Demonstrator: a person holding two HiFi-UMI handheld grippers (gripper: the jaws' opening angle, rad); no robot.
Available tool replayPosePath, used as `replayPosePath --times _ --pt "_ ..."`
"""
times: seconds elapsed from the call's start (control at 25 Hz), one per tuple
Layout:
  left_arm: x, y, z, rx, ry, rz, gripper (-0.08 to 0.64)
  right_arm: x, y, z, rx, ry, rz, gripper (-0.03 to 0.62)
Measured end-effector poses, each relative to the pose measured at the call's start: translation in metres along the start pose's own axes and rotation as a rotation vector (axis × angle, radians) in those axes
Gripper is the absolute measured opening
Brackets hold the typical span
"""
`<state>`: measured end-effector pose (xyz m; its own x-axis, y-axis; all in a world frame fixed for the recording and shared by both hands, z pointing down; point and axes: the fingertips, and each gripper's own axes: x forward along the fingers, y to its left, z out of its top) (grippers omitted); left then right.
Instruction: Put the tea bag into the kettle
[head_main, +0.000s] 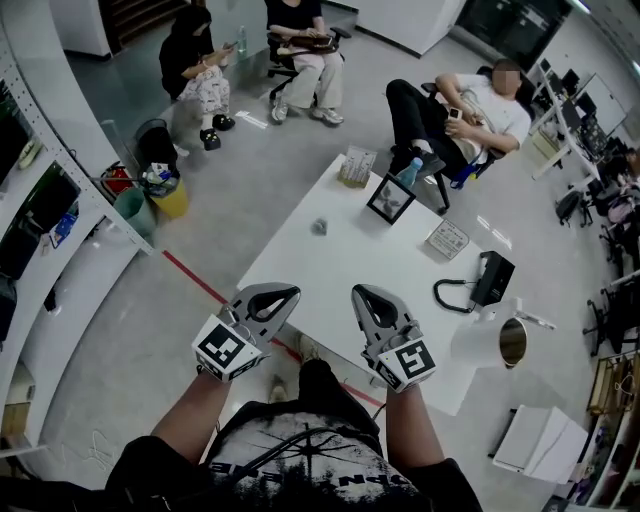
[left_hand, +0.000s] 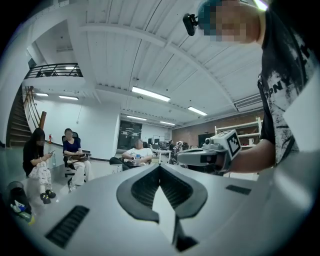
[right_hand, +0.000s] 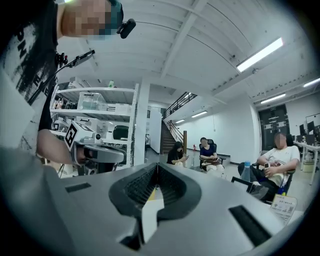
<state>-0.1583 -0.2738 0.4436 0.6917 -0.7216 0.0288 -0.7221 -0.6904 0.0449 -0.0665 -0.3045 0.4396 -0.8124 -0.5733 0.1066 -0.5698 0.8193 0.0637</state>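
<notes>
Both my claws are over the near edge of the table, side by side but not touching. Left gripper is pressed together with nothing in it. Right gripper is the same, empty. The tea bag lies mid-table, well ahead of both. The kettle, top open, stands at the table's right edge, well apart from the bag.

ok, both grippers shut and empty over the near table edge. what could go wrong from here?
1. The small item that looks like the tea bag lies flat on the table; the left gripper or right gripper may slide it instead of pinching it.
2. The kettle stands by the table's right edge; a bump might tip it off.
3. The black cord beside the kettle could snag.
</notes>
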Motion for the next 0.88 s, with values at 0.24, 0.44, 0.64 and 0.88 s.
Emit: replayPosePath --times 0.24,0.44,0.64,0.88 --pt "0.037 0.036 -0.018 -0.022 0.047 0.024 0.008 0.056 -0.048 -0.027 0.03 0.047 0.044 0.014" --pt "0.065 0.067 -0.039 -0.081 0.091 0.058 0.008 0.105 -0.086 -0.072 0.084 0.146 0.061 0.087" --pt "0.093 0.093 -0.063 -0.119 0.132 0.072 0.008 0.151 -0.121 -0.123 0.125 0.246 0.061 0.125" --pt "0.116 0.113 -0.107 -0.165 0.207 0.071 0.008 0.196 -0.142 -0.182 0.166 0.372 0.073 0.175"
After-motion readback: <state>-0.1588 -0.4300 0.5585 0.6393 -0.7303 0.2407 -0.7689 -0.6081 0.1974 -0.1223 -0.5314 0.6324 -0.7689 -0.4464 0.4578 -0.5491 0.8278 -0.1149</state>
